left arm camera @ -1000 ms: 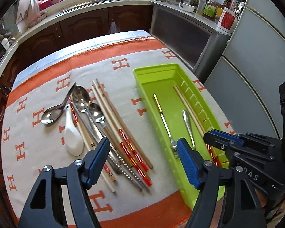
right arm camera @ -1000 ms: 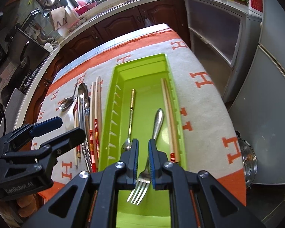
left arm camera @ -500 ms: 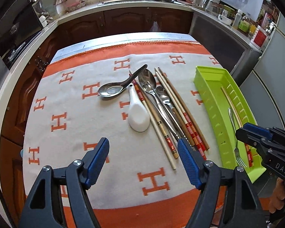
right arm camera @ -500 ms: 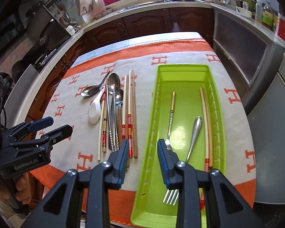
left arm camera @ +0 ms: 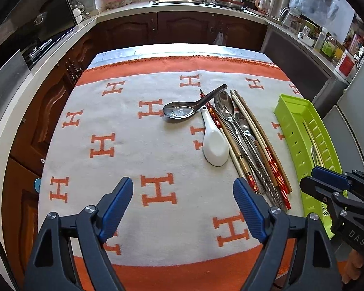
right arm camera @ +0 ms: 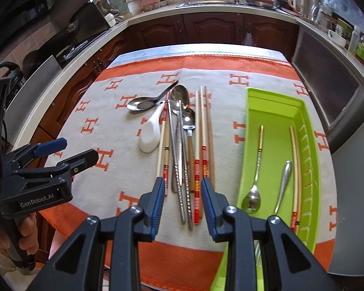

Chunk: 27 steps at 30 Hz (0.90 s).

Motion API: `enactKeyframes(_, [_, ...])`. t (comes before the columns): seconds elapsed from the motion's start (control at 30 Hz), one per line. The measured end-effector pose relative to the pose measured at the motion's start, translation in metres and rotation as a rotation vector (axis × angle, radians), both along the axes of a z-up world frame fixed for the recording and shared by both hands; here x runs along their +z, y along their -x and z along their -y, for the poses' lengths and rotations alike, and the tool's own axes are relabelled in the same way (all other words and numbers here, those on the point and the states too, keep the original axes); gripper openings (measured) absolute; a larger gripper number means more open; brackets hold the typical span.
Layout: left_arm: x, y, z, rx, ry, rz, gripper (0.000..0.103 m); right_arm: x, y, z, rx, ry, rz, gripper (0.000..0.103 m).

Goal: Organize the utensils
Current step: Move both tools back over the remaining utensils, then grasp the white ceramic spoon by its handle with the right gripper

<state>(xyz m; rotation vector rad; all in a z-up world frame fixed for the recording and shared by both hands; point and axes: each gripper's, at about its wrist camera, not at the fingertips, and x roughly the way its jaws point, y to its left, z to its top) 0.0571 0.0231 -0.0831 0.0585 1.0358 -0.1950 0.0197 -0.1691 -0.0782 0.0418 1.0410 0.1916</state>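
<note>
1. Now that the fork [right arm camera: 282, 184] is lying in the green tray [right arm camera: 251, 131], I am no longer holding anything: one second ago my right gripper [right arm camera: 182, 206] was pinched on its handle, and now its jaws are standing apart and empty.
2. While the tray was in front of both cameras a second ago, it is now sitting at the right side, because I am swinging both grippers toward the tablecloth [left arm camera: 123, 165]. My right gripper is hovering above the near ends of the loose pile [right arm camera: 184, 150] of chopsticks and spoons.
3. My left gripper [left arm camera: 183, 206] is staying wide apart, as before, and is holding nothing; it is hanging over a bare part of the cloth, well left of the pile.
4. The tray is now keeping three kinds of things: the fork, a small spoon [right arm camera: 253, 191] and a chopstick pair [right arm camera: 294, 165] along the right wall.
5. On the cloth the white ceramic spoon [left arm camera: 214, 145] and the steel ladle spoon [left arm camera: 182, 111] are lying untouched, so I judge that a large part of the sorting is still waiting, and the pile under my right gripper looks like the next pick.
</note>
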Motion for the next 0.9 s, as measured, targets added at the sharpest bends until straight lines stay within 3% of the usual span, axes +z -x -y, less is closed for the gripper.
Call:
enactKeyframes(0.4, [-0.011,-0.012,-0.032,0.053,0.02,-0.006,0.083,-0.007,-0.027,-0.039,0.073,0.024,-0.003,0.03])
enactKeyframes(0.9, [-0.036,-0.032,-0.063,0.125,0.039,-0.054,0.083,-0.04,-0.087,-0.051,0.112,-0.044,-0.016,0.03])
